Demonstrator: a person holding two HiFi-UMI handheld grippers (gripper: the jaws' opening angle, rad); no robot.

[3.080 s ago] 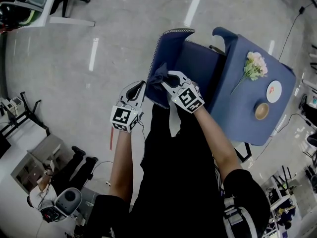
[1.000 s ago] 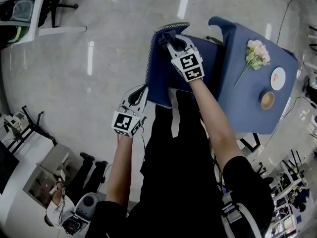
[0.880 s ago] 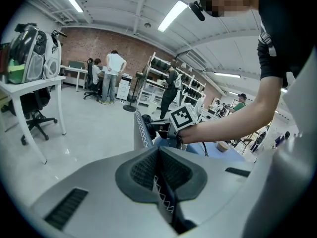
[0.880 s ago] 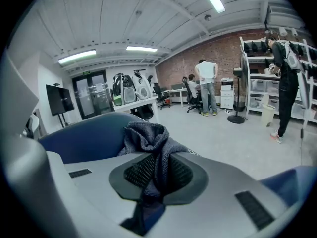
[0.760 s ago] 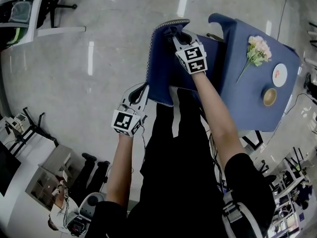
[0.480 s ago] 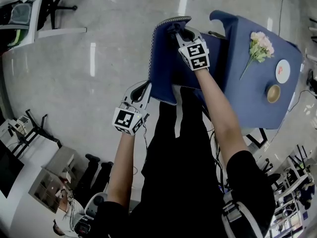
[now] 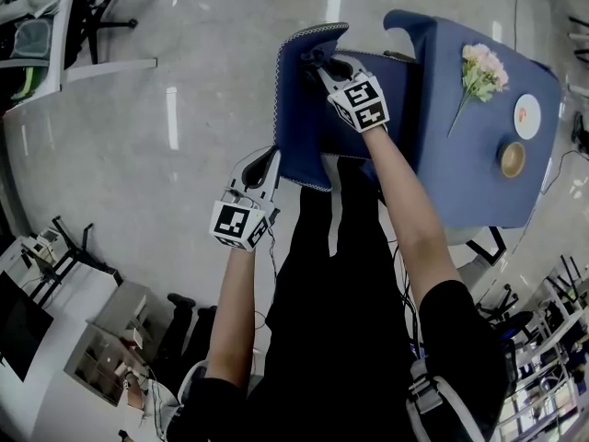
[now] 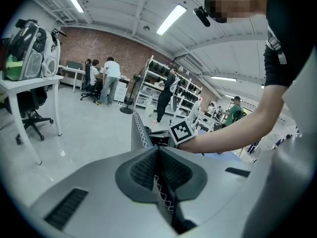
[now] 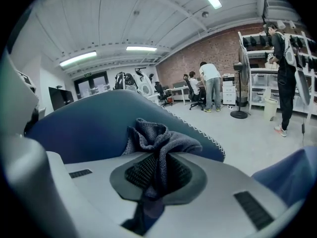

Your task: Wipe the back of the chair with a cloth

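Cloth (image 9: 161,135), a dark grey knitted bunch, sits between the fingers of your right gripper (image 9: 157,167). They are closed tight on it, with folds bulging out past the tips and a tail hanging down between them. In the head view that gripper is at the upper centre of the frame, with your arm stretched forward, and the cloth is pressed against the blue chair back (image 7: 299,109) just below its curved top edge. In the right gripper view the same blue surface rises directly behind the bunch, and white zigzag stitching runs along its rim.

Your left gripper (image 8: 158,155) is lower and to the left in the head view, at the bottom left corner of the chair back. Its fingers are closed on the stitched edge, and the white zigzag thread runs right between the pads.

To the right of the chair in the head view is a tabletop (image 7: 460,155) under a blue cover. A small bunch of pale flowers (image 7: 480,70), a white plate (image 7: 527,116) and a cup (image 7: 512,157) lie well apart on it. Grey polished floor (image 7: 184,109) fills the left of the frame.
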